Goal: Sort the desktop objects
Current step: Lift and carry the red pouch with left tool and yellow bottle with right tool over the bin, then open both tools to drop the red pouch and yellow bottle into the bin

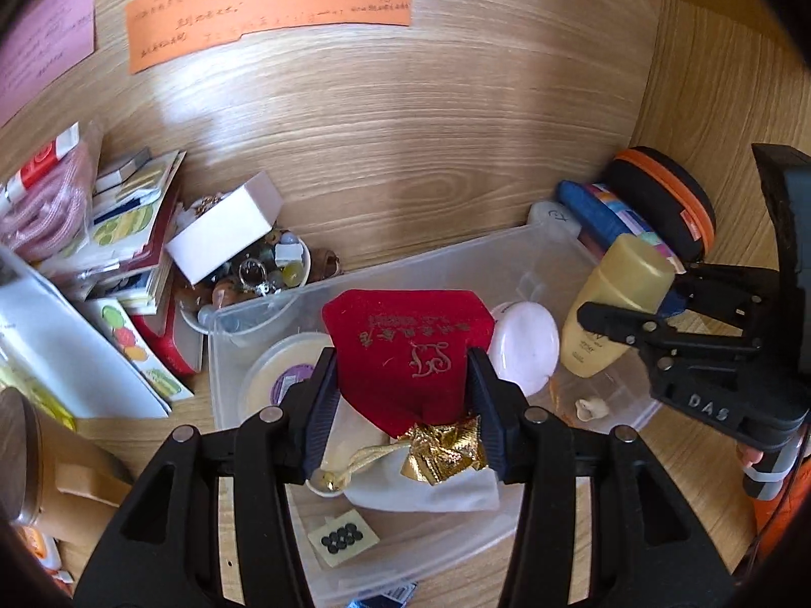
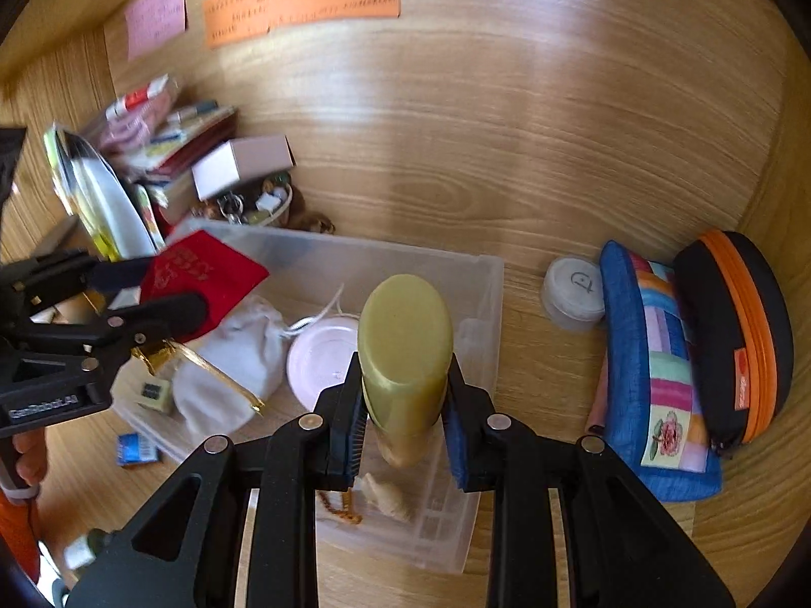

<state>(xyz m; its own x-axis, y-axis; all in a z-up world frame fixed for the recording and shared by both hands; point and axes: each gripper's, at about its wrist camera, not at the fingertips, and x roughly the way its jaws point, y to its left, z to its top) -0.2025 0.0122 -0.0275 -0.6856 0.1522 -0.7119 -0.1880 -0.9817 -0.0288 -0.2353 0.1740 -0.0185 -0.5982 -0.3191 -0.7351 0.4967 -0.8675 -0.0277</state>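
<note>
My left gripper (image 1: 403,380) is shut on a red velvet pouch (image 1: 405,349) with gold print and a gold drawstring top, held above a clear plastic bin (image 1: 355,273). My right gripper (image 2: 405,395) is shut on a yellow bottle (image 2: 405,344) with an olive cap, held over the bin's right half (image 2: 486,273). In the left wrist view the right gripper (image 1: 643,314) and bottle (image 1: 618,299) show at the right. In the right wrist view the left gripper (image 2: 147,294) and red pouch (image 2: 197,278) show at the left. The bin holds a white cloth pouch (image 2: 228,359), a pink round case (image 2: 319,359) and a round tub (image 1: 284,375).
A stack of booklets (image 1: 126,233), a white box (image 1: 223,228) and a bowl of trinkets (image 1: 263,273) crowd the back left. A small white jar (image 2: 575,294), a patchwork pouch (image 2: 654,370) and a black-orange case (image 2: 735,334) stand at the right. Wooden walls close the back and sides.
</note>
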